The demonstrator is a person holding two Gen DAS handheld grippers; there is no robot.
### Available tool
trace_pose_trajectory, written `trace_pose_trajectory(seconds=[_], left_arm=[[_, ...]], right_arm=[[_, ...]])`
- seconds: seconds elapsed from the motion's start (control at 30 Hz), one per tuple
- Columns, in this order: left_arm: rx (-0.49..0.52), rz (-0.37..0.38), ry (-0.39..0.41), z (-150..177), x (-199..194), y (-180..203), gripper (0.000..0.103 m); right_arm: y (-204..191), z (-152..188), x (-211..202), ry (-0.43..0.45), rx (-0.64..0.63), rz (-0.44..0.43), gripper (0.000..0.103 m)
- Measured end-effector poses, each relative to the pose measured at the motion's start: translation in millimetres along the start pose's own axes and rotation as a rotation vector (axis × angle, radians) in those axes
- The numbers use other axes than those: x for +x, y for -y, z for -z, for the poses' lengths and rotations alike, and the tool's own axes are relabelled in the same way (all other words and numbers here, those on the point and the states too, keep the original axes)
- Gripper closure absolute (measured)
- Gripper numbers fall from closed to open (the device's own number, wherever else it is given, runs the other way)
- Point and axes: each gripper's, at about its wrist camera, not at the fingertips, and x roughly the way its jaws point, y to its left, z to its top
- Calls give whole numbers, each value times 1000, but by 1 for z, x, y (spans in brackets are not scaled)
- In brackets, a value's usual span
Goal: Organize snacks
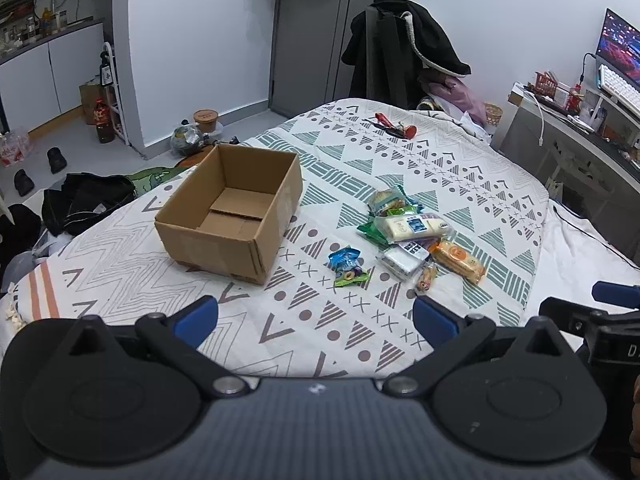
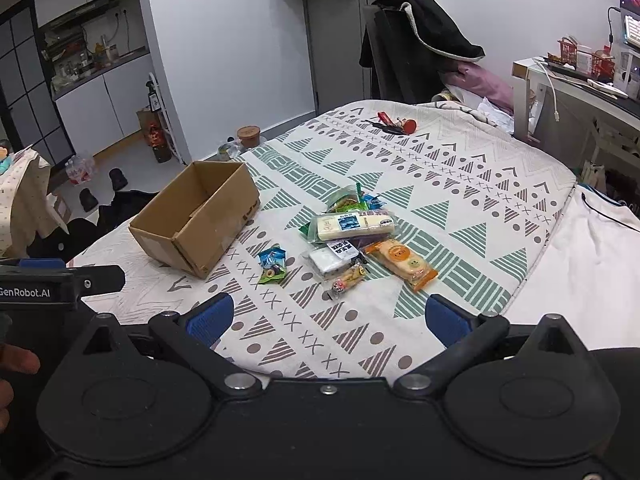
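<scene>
An open, empty cardboard box [image 1: 230, 210] [image 2: 198, 220] stands on the patterned bedspread [image 1: 360, 332] [image 2: 460, 184]. To its right lies a pile of snack packets [image 1: 412, 236] [image 2: 356, 236]: a long white packet [image 1: 414, 227] [image 2: 354, 226], an orange cracker pack [image 1: 458, 261] [image 2: 404, 264] and a silver one [image 1: 400, 260]. A small blue and green packet [image 1: 348, 266] [image 2: 273, 266] lies apart, between box and pile. My left gripper [image 1: 316, 322] is open, well short of the snacks. My right gripper [image 2: 330, 318] is also open, nothing between its blue fingers.
Keys with red tags [image 1: 394, 126] [image 2: 390, 124] lie at the bed's far end. A chair draped with a dark coat [image 1: 404, 52] [image 2: 416, 48] stands behind. A desk with a monitor [image 1: 618, 46] is at the right. Shoes, bottles and bags lie on the floor [image 1: 56, 160] at the left.
</scene>
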Motion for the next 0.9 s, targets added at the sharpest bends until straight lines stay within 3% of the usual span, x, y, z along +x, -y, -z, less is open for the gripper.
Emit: trace_pose_trajectory(seconds=[0.9], left_arm=[[13, 19, 12, -1, -3, 14, 0]], right_arm=[[-8, 14, 7, 19, 13, -10, 0]])
